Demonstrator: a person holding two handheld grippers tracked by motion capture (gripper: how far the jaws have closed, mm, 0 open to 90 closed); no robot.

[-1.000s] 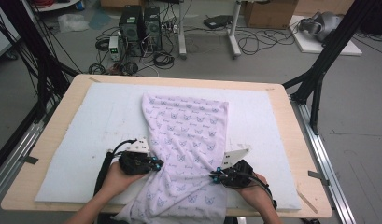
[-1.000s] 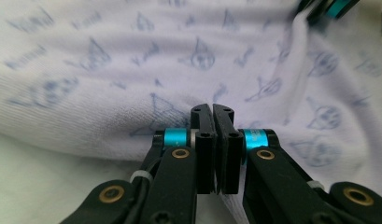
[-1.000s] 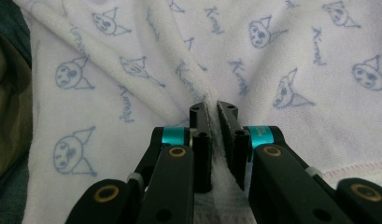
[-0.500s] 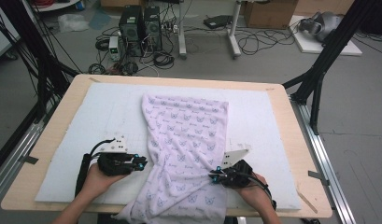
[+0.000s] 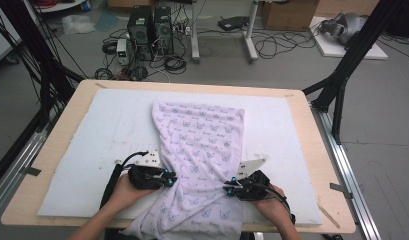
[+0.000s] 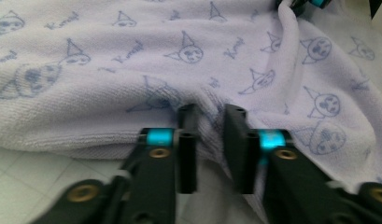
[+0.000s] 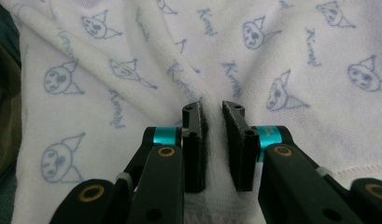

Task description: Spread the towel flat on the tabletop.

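At the near edge of the surface (image 5: 319,224), on the white pad (image 5: 102,130): one lilac towel (image 5: 202,145) with a cat-face print, lying lengthwise away from the person, far end flat, near end narrowed and hanging over the front edge. Left gripper (image 5: 169,179): at the towel's left hem, having swung out onto the bare pad half a second ago and since come back; in its own view (image 6: 211,116) the fingers (image 6: 186,140) stand close together with a bunched fold of hem between them (picture blurred, but it reads as a fresh grip). Right gripper (image 5: 228,189): unmoved over the last second, at the right hem; fingers (image 7: 193,140) closed on a raised ridge of towel. Judgement: the left hand has re-taken its hold, so both side hems are now pinched and the towel looks ready to be lifted, drawn or folded. Not made out: the towel's near end, cut off by the frame bottom; how deep the hem sits in either grip; the pad under the cloth.
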